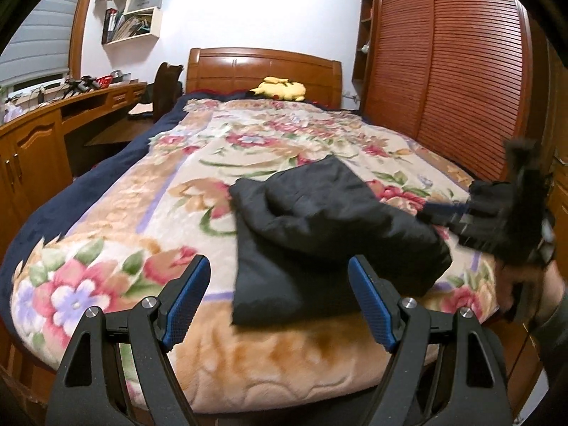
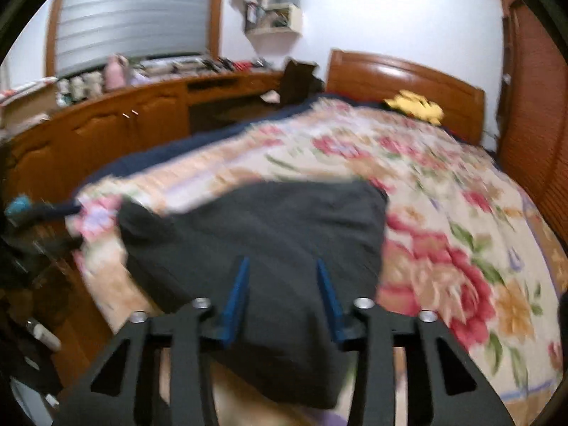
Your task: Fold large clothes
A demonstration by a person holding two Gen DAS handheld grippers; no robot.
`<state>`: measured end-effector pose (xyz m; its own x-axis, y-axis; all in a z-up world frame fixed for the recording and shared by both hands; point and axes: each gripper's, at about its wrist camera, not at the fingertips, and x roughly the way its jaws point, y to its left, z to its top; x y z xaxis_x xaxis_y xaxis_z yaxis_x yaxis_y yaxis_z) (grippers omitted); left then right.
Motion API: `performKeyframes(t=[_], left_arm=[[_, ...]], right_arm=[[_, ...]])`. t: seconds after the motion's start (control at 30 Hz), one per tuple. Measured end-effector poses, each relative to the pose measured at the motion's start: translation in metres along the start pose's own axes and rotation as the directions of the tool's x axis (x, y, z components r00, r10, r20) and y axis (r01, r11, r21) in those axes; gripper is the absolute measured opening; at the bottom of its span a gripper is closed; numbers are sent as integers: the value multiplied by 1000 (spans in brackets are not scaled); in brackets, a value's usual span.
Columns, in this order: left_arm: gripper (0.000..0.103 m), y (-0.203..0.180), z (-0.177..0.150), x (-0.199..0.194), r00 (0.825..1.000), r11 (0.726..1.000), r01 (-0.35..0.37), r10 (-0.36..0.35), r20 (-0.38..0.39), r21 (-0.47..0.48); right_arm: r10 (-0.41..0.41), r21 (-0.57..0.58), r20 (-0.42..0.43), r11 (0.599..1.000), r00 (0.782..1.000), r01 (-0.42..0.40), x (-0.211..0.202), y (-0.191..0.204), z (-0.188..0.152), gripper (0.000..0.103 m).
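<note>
While the right wrist view is badly motion-blurred, we can still read the main layout. The dark garment lies folded into a bulky bundle on the floral blanket, near the foot corner of the bed, on the side towards the red-brown slatted wardrobe doors. Our left gripper hangs over the foot edge just short of the bundle, its blue-padded fingers spread wide with nothing between them. Our right gripper sits low over the garment; its blue fingers are parted, fabric showing in the gap, but we see no pinch on the cloth. In the left view the same right gripper comes in from the right side, smeared, at the bundle's far edge; touching or not, we cannot tell. A yellow plush toy rests by the wooden headboard. A wooden desk runs along the wall beside the bed.
</note>
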<state>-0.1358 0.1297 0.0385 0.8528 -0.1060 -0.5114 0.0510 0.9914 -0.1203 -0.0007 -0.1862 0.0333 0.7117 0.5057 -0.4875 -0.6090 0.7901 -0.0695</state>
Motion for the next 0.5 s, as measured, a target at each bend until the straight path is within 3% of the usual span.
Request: performKeyframes(t=[0.33,0.5], left_arm=[[81,-25,6,30,996,997,70,-69,-50,15],[60,-23,-6,50,987,994,112,-113,-114,-15]], right_arm=[[76,39,-35,996,996,-75,38,10,-6,30],[94,41,-38,995,995,-93,35,7,0,30]])
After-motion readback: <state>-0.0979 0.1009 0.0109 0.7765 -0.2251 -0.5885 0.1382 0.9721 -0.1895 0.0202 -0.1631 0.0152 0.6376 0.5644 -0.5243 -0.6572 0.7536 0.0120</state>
